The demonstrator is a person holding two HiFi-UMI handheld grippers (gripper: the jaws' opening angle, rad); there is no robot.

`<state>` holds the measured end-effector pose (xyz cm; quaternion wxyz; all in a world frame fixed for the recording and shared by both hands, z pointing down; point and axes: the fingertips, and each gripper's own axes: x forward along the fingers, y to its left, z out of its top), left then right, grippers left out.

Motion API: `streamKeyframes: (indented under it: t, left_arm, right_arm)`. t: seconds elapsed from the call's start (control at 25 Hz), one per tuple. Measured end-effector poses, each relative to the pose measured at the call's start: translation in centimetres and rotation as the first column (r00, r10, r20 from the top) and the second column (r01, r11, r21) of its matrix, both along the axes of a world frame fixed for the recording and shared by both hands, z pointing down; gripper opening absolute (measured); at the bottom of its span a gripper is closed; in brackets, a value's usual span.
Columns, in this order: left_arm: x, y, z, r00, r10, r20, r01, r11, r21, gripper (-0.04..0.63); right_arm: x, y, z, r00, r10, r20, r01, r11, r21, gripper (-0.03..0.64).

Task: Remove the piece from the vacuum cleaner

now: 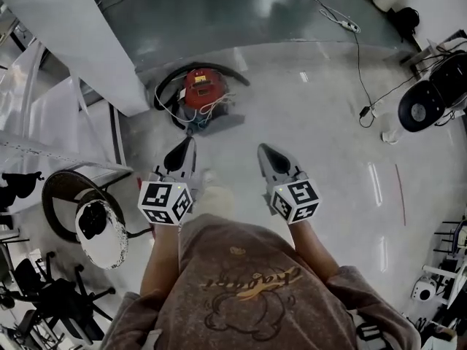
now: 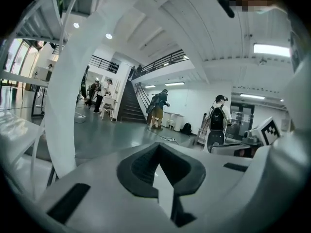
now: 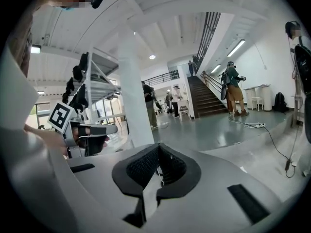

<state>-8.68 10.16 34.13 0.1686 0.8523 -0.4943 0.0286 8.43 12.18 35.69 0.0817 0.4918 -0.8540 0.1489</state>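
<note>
Large open hall of a lab or office building: polished grey floor (image 1: 328, 152), white column (image 3: 133, 91), wide staircase (image 2: 126, 106) to a railed mezzanine (image 2: 163, 60), power strip (image 1: 349, 25) on trailing cable, people (image 2: 158, 108) standing about.

Red vacuum cleaner (image 1: 205, 88) on floor (image 1: 321, 122), left gripper (image 1: 187, 144), right gripper (image 1: 263, 150) seemingly empty

Your sweatshirt (image 1: 248, 290) is grey-brown, with a cartoon print on front. Left gripper (image 1: 188, 143) and right gripper (image 1: 264, 152) carry black-and-white marker cubes.
</note>
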Motion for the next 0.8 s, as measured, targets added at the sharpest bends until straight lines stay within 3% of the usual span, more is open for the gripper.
streamKeyframes:
  t: [0.4, 0.8]
  left_arm:
    - [-0.9, -11.8, -0.4, 0.997, 0.075, 0.004, -0.075, 0.997, -0.014, 0.002]
    - [-0.9, -16.9, -1.5, 0.997, 0.073, -0.020, -0.073, 0.997, 0.003, 0.002]
  right_arm:
    - [-2.5, -12.3, -0.1, 1.000, 0.022, 0.003, -0.022, 1.000, -0.020, -0.002]
    - [-2.3, -17.0, -0.9, 1.000, 0.028, 0.005, -0.028, 1.000, -0.007, -0.002]
